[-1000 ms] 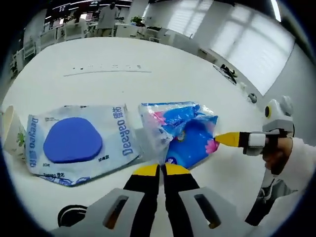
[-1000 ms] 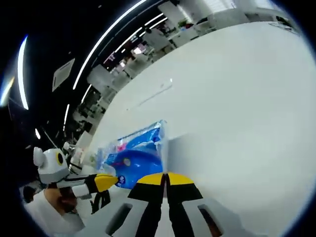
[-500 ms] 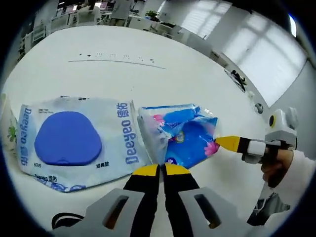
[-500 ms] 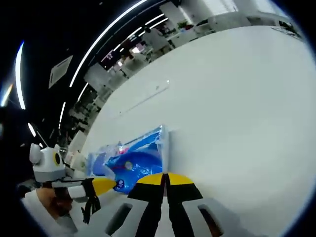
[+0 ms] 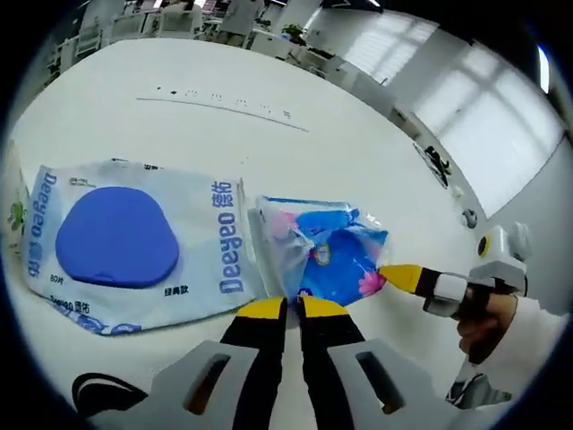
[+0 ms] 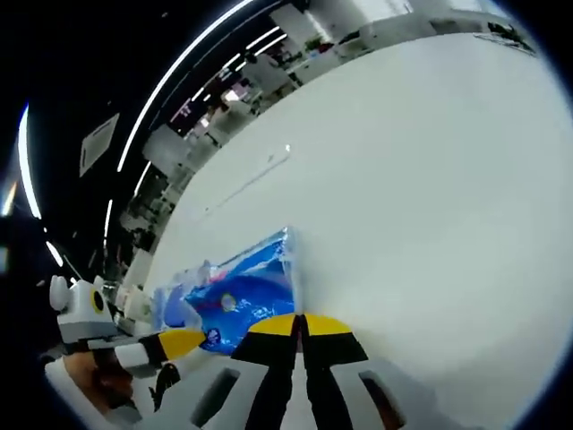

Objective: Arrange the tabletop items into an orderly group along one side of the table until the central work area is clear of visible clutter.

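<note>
A blue plastic tissue pack [image 5: 336, 255] lies on the white table [image 5: 269, 134]. My left gripper [image 5: 286, 307] is shut on its clear sealed edge at the near side. My right gripper [image 5: 385, 273] comes in from the right with its yellow tips shut on the pack's opposite corner. In the right gripper view the same pack [image 6: 242, 296] lies just ahead of my right gripper [image 6: 302, 320], whose jaws are closed on the sealed edge. My left gripper [image 6: 201, 339] meets the pack from the left.
A large Deeyeo wet-wipes pack [image 5: 134, 242] with a blue oval lid lies flat, touching the tissue pack's left side. A paper cup [image 5: 12, 210] stands at the far left edge. Open white tabletop [image 6: 430, 179] stretches beyond. A dark object [image 5: 98, 394] sits at the bottom left.
Both views have shifted a little with the hands. The tissue pack stays pinched between the two grippers, beside the wipes pack.
</note>
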